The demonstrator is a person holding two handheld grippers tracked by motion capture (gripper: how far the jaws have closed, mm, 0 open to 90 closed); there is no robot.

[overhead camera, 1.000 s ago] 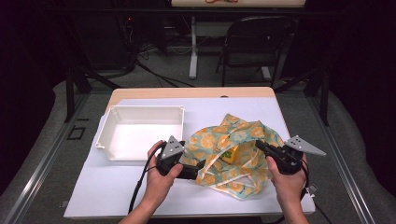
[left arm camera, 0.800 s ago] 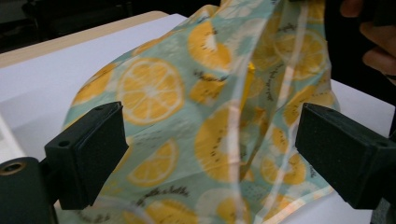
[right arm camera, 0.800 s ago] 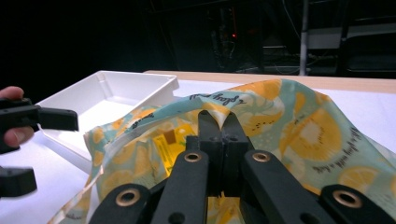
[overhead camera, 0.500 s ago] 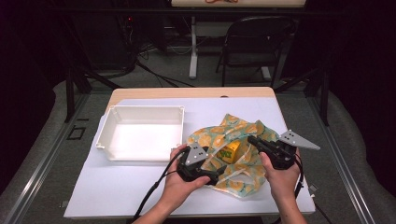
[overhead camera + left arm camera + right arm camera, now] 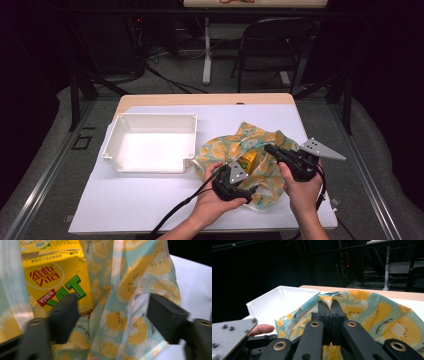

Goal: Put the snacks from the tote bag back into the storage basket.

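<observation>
Left gripper (image 5: 112,315): jaws closing, not yet pressing, astride a fold of the lemon-print plastic bag (image 5: 260,150) beside the yellow drink carton (image 5: 57,277) inside. Right gripper (image 5: 331,305): clamped on the bag's edge. Beyond: white rectangular plastic tray (image 5: 150,120).

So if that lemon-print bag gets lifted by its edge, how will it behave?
The bag is thin and crumpled, so it will probably drape and sag. The yellow carton inside looks rigid and may slide or tip. The right gripper pinches the film; it could slip.
</observation>
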